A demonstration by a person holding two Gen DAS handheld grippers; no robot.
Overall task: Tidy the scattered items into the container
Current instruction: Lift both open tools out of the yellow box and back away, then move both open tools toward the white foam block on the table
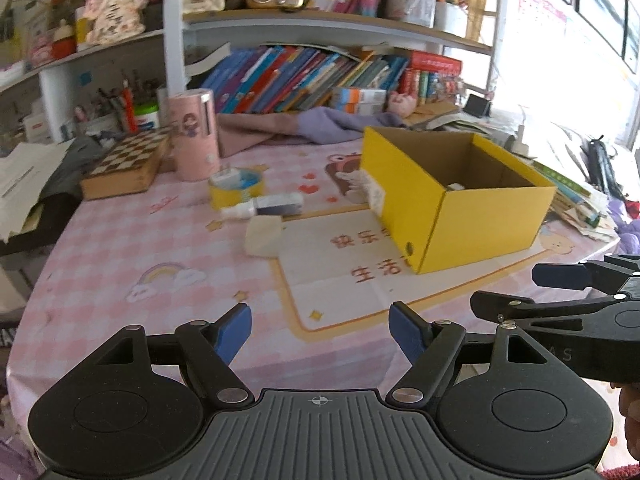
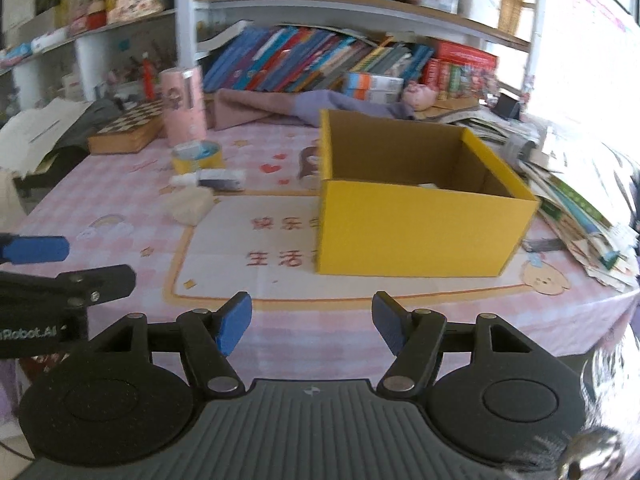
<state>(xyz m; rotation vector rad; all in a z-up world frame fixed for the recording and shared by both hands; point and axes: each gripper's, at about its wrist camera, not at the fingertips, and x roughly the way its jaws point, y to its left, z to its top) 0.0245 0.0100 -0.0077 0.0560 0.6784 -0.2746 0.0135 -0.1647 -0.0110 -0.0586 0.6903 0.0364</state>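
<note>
- Pink checked tablecloth [image 1: 120, 240] with cartoon prints covers the table, and a pale placemat [image 1: 340, 276] with red characters lies at its centre.
- On that placemat stands the yellow box [image 1: 480, 220], open-topped, right of centre in both views; something small and pale sits on its floor.
- Left of the box, scattered items lie on the cloth: a cream block [image 1: 262, 236] at the placemat's corner, a white bottle [image 1: 240, 211] lying beside a dark-and-white tube [image 1: 280, 203], and behind them a yellow tape roll [image 1: 236, 188] with a white plug resting on it.
- Further back stand a pink cylinder [image 1: 194, 136] and a chessboard box [image 1: 128, 164], with folded purple cloth [image 1: 304, 126] behind the yellow box.
- Bookshelves [image 1: 304, 76] crowded with leaning books fill the background; papers pile at the right edge.
- Left gripper [image 1: 320, 330] hovers low in the frame, blue pads apart, nothing between them.
- Right gripper [image 2: 312, 322] likewise hangs with its pads apart and empty.
</note>
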